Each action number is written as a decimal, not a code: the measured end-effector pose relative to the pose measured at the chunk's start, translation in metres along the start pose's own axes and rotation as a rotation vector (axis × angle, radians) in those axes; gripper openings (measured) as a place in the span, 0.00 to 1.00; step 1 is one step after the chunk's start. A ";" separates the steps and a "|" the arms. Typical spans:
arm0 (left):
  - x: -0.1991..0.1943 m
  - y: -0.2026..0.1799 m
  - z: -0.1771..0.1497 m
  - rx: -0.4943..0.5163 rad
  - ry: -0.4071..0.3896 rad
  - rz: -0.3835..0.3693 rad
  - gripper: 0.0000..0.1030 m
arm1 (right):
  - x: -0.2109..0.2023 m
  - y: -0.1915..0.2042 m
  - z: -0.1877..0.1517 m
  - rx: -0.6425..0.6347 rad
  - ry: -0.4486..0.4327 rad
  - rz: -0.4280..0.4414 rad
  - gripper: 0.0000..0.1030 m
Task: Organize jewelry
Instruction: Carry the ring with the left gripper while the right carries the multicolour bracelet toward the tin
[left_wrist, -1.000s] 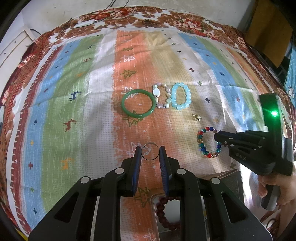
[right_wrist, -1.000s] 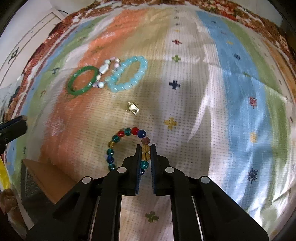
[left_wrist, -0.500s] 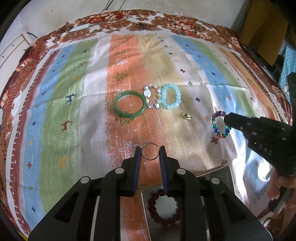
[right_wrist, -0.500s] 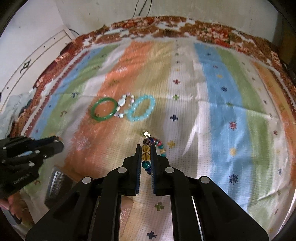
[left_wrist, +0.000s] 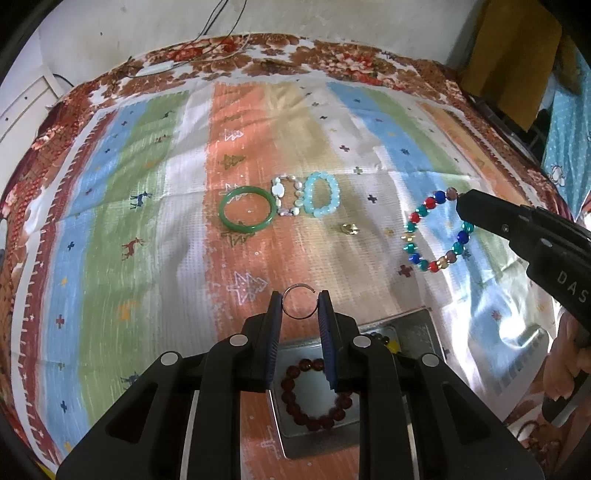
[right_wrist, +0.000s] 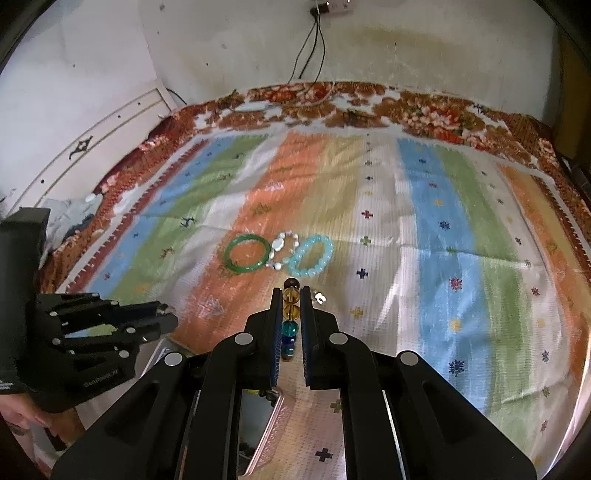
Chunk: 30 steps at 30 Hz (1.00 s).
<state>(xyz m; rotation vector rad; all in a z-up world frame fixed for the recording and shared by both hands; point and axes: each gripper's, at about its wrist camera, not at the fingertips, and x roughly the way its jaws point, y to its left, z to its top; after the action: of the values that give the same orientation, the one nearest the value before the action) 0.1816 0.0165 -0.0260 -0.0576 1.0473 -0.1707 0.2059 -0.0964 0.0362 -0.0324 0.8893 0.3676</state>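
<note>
2 grippers carry jewelry toward the tray (left_wrist: 413, 325): the left gripper (left_wrist: 300, 306) pinches a thin ring (left_wrist: 299, 295), the right gripper (right_wrist: 287, 306) clamps a multicolored bead bracelet (left_wrist: 436, 230), each judged to need lowering and release.

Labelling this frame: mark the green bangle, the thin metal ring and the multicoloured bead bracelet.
green bangle (left_wrist: 248, 229), left wrist view, near rim.
thin metal ring (left_wrist: 299, 317), left wrist view, bottom arc.
multicoloured bead bracelet (left_wrist: 430, 202), left wrist view, red bead.

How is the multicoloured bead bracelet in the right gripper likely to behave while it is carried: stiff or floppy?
Probably floppy: the multicoloured bead bracelet dangles as a sagging loop from the right gripper. Its round, glossy beads look slippery, so it may swing or slide out.
</note>
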 end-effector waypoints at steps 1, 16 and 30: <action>-0.003 -0.001 -0.002 0.000 -0.006 -0.003 0.19 | -0.003 0.001 0.000 -0.003 -0.008 0.003 0.10; -0.029 -0.008 -0.027 0.027 -0.073 0.012 0.19 | -0.036 0.024 -0.020 -0.044 -0.035 0.063 0.10; -0.040 -0.014 -0.047 0.034 -0.095 -0.015 0.19 | -0.048 0.037 -0.049 -0.064 -0.014 0.113 0.10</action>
<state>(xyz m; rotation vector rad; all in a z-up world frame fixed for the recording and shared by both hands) 0.1200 0.0108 -0.0132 -0.0417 0.9495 -0.1974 0.1292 -0.0850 0.0467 -0.0382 0.8677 0.5015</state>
